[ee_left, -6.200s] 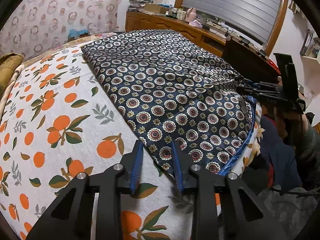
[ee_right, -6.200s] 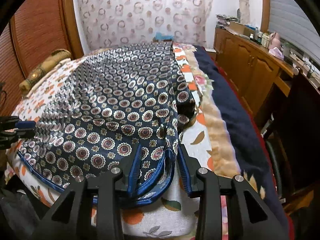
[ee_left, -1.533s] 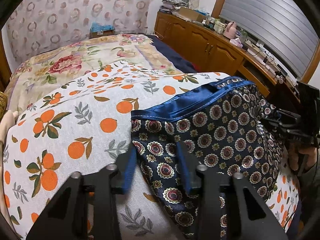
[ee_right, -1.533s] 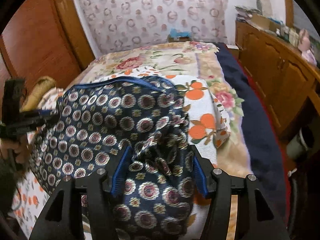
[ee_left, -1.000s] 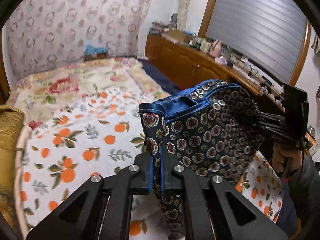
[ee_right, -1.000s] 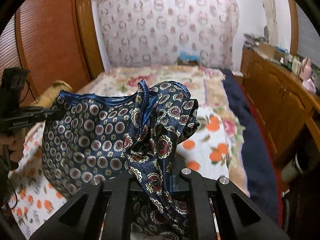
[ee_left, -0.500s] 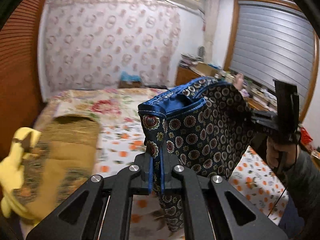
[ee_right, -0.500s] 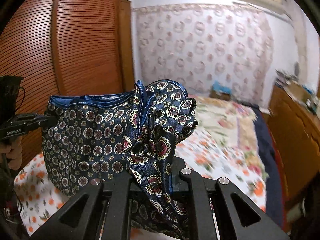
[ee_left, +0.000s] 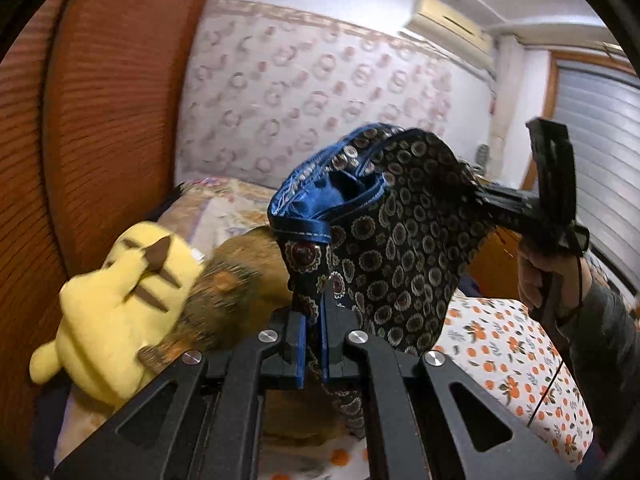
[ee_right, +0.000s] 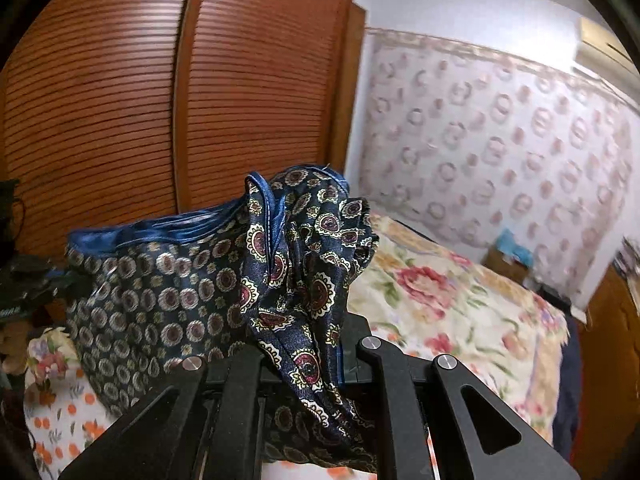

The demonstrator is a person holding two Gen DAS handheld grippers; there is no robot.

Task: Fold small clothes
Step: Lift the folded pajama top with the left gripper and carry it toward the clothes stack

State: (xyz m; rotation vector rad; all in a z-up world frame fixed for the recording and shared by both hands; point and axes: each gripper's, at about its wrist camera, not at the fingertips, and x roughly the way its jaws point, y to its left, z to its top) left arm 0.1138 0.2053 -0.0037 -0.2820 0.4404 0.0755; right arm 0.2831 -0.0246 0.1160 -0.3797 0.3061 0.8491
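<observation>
Since a moment ago I have swung the navy medallion-print silk cloth with blue satin trim (ee_left: 404,240) higher, toward the wooden louvred wardrobe (ee_right: 120,92). It hangs above the orange-print bedsheet (ee_left: 512,356), my left gripper (ee_left: 313,350) and right gripper (ee_right: 304,360) each clenched on bunched corners. A yellow plush toy (ee_left: 120,304) lies below.

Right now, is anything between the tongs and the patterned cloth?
No. Both the left tongs and the right tongs are shut directly on the navy blue medallion-print cloth, held up in the air.
</observation>
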